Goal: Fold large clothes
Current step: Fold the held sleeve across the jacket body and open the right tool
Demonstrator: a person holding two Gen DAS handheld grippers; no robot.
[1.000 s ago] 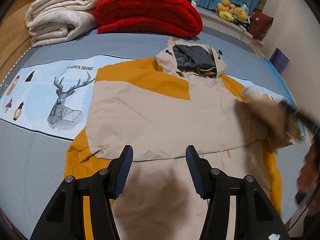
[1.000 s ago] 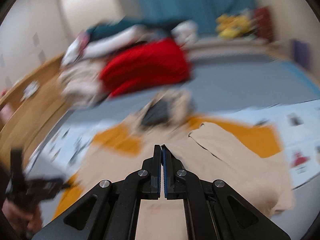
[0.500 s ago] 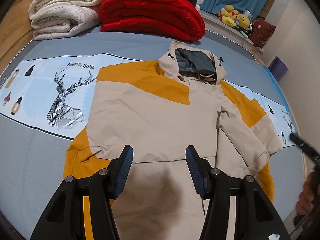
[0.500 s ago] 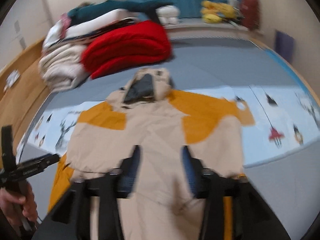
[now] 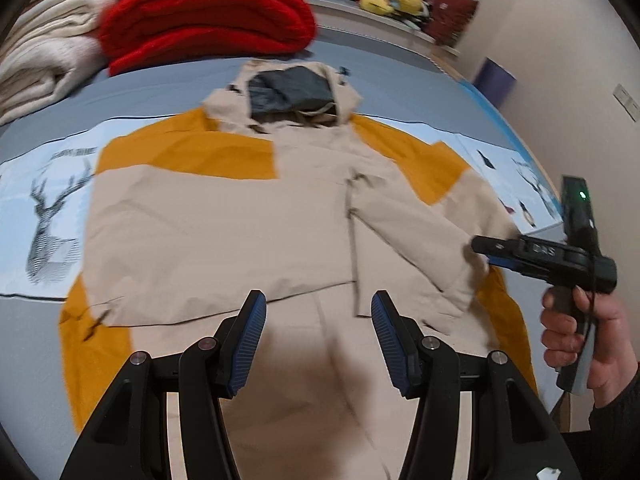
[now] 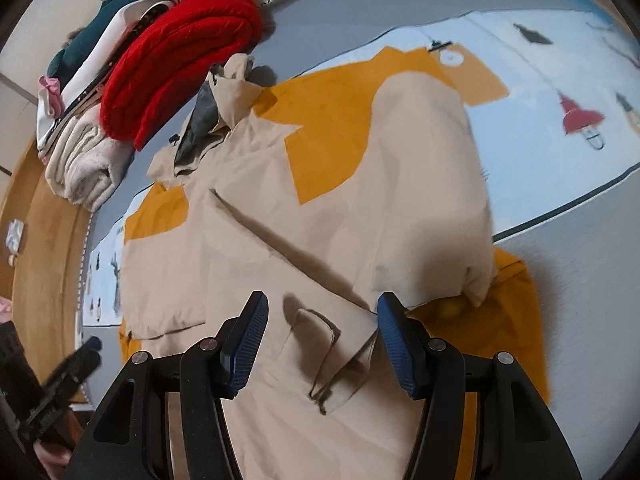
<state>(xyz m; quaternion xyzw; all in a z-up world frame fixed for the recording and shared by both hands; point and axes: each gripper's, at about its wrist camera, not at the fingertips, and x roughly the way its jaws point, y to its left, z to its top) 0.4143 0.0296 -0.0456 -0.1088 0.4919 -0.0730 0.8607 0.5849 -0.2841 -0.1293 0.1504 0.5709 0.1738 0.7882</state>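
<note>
**Both grippers open over the jacket, nothing held**

I have the jacket lying flat on the bed, hood toward the far end and hem toward me. It is beige with orange panels at the shoulders and along both sides. The sleeve on the right of my left view is folded in across the body, its cuff resting near the orange side panel.

My left gripper hovers above the lower middle of the jacket. Its jaws stand about half apart, with only flat cloth showing under the gap; the pads press on nothing.

My right gripper points down at the lower front, right above a raised flap of beige cloth, perhaps a pocket. Its jaws are apart and the pads stand clear on both sides of that fold, so I have no hold on it. In the left view I see the same tool side on, at the jacket's right edge by the folded cuff, with the hand wrapped around its grip.

Past the hood sit a red blanket and a cream blanket, stacked at the head of the bed. A printed sheet with a deer drawing runs under the jacket across the bed. The right view is tilted and somewhat blurred.
</note>
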